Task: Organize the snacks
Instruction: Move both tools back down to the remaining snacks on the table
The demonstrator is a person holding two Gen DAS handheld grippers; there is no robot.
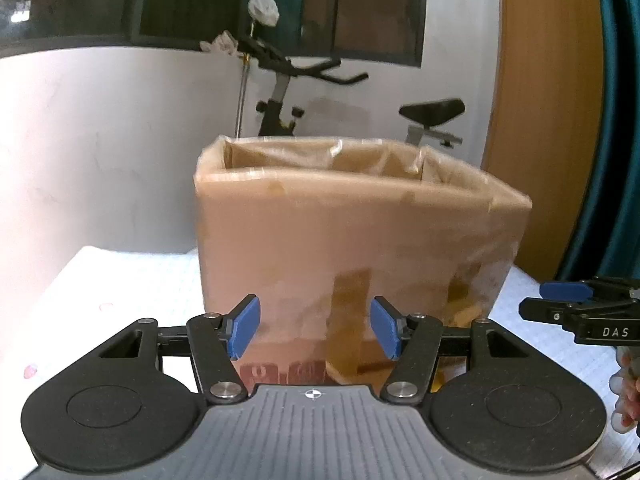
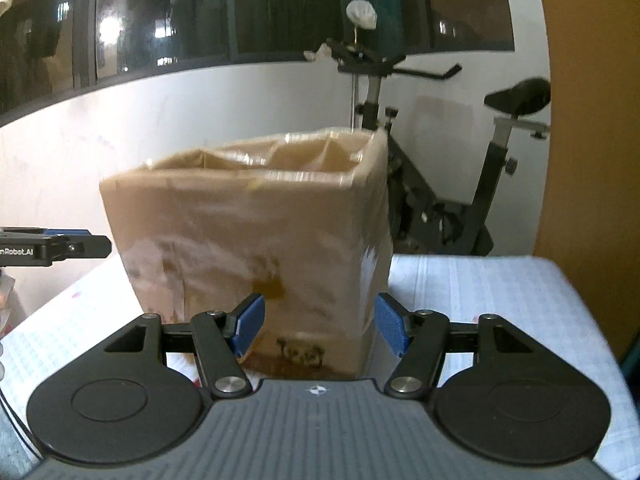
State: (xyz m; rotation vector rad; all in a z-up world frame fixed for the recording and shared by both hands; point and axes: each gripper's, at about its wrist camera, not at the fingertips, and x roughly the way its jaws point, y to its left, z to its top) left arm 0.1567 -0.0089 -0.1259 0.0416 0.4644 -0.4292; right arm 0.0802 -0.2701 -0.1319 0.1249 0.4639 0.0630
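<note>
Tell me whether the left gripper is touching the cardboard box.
Cannot tell. In the left wrist view the left gripper stands open with nothing between its pads, but they overlap the cardboard box behind, so no gap or contact shows plainly.

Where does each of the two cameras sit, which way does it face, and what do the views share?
Left wrist: rides on the left claw, looking forward over its open blue pads at the cardboard box on the white tablecloth; the right claw and some fingers show at the right edge.
Right wrist: rides on the right claw, facing the same box's corner; the left claw enters at the left edge.
Shared: box, tablecloth, exercise bike and white wall.
</note>
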